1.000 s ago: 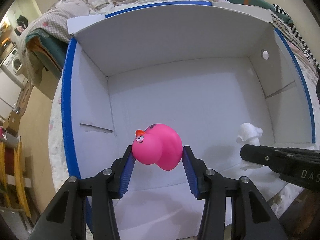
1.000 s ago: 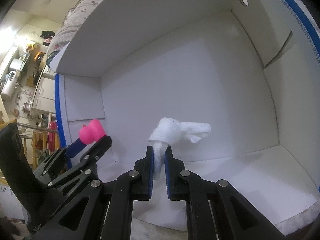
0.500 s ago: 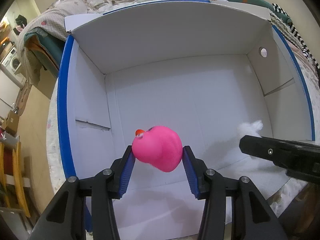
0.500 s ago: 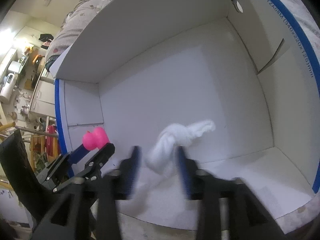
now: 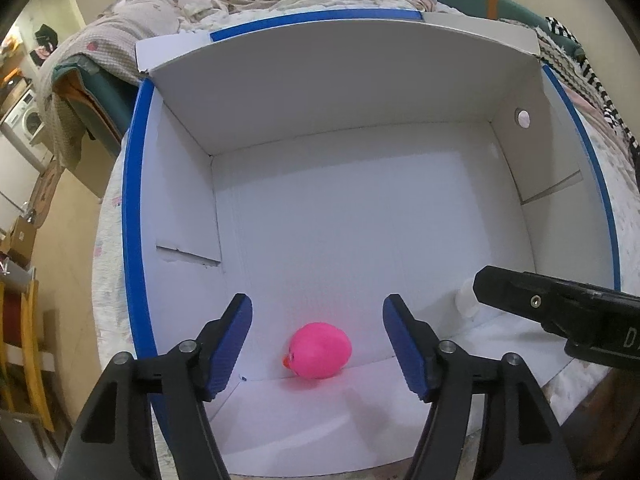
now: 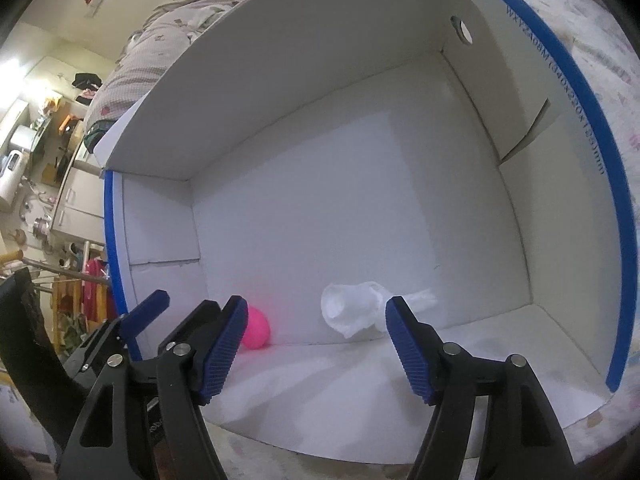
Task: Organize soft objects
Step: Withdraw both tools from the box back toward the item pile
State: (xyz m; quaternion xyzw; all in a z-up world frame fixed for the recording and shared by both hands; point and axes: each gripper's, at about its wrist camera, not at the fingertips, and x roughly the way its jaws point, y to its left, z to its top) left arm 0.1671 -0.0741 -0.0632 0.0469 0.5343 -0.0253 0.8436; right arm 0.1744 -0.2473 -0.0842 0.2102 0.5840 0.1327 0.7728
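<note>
- Box (image 5: 360, 92): lies on the bed (image 5: 180, 12).
- Duck (image 5: 320, 350): in the box, on its floor against the near wall, toward the box's left side.
- Cloth (image 6: 352, 314): in the box, right of the duck and apart from it, also at the near wall.
- Left gripper (image 5: 318, 344): above the box's near edge, over the duck.
- Right gripper (image 6: 316, 344): to the right, over the cloth.

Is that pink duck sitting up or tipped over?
Tipped over: the pink duck lies on the white box floor, beak low at its side.
</note>
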